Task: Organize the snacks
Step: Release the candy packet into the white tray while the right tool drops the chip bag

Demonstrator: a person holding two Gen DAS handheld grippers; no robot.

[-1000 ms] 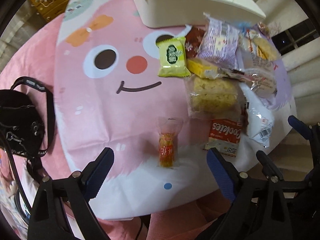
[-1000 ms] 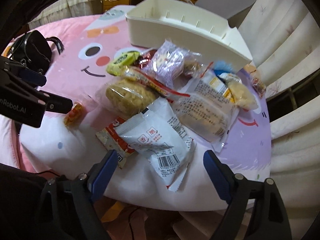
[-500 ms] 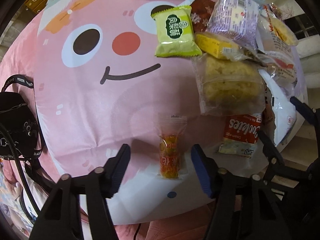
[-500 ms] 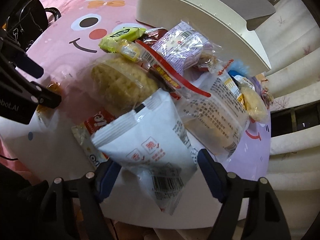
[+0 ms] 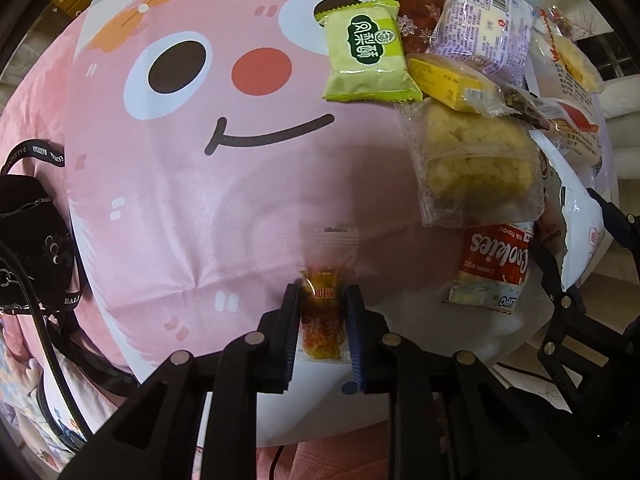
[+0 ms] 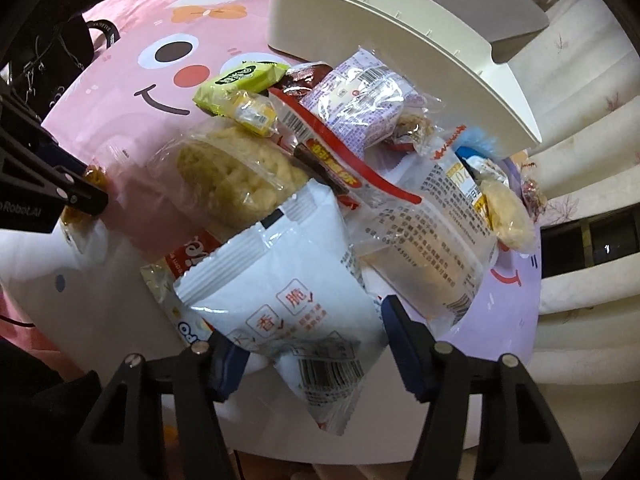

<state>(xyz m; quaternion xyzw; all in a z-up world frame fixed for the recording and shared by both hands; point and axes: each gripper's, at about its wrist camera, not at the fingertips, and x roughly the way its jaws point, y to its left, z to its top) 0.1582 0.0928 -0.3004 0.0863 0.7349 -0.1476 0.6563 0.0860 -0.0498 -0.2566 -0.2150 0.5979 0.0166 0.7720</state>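
Observation:
A small clear packet with an orange-yellow snack (image 5: 322, 312) lies near the front edge of the pink cartoon tablecloth (image 5: 200, 200). My left gripper (image 5: 323, 294) points down and is shut on it, a pad on each side. In the right wrist view the same packet (image 6: 94, 176) shows beside the left fingers (image 6: 86, 198). My right gripper (image 6: 308, 324) straddles a puffy white bag (image 6: 280, 280) with a barcode. Its jaws are closing, with the bag between them and not visibly squeezed. The white storage bin (image 6: 400, 40) stands behind the snack pile.
The pile holds a green packet (image 5: 366, 52), a clear bag of rice crackers (image 5: 476, 156), a red Cookies packet (image 5: 496, 268) and several more wrapped snacks. A black strapped bag (image 5: 32, 248) sits left. The table edge is just under both grippers.
My left gripper sank over the orange-yellow packet and closed on it. The right gripper came down around the white bag and its jaws narrowed.

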